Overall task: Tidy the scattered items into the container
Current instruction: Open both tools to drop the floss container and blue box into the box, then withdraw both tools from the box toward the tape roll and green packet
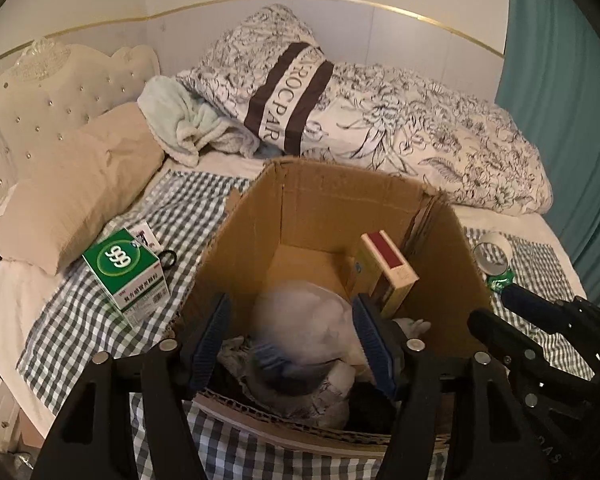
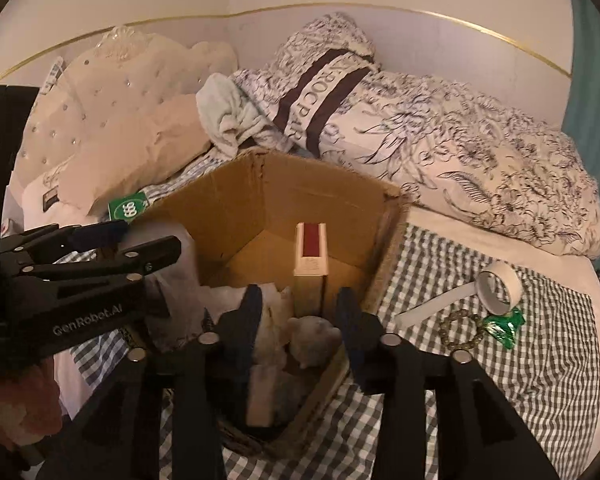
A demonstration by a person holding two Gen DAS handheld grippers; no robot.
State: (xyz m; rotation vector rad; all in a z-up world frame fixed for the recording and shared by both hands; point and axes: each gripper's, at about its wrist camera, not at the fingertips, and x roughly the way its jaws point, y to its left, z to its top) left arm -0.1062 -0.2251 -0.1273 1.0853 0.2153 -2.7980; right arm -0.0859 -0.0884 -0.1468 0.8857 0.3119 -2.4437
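An open cardboard box [image 1: 328,200] stands on the checked bedspread. A yellow and red carton [image 1: 386,272] is upright inside it. My left gripper [image 1: 292,304] hangs over the box with its jaws wide around a pale, blurred bundle [image 1: 304,332], and a gap shows at the left pad. In the right wrist view my right gripper [image 2: 299,294] is open above a pale crumpled lump [image 2: 312,336] lying in the box [image 2: 260,196]. A green 999 box [image 1: 126,272], a black hair tie [image 1: 168,258], a tape roll [image 2: 498,288], a bead bracelet [image 2: 460,328] and a green wrapper [image 2: 504,326] lie outside.
A beige pillow [image 1: 80,188] and tufted headboard [image 1: 60,92] are at the left. A flowered duvet [image 1: 440,140] is heaped behind the box. A teal curtain [image 1: 560,120] hangs at the right. A white strip [image 2: 432,304] lies by the tape roll.
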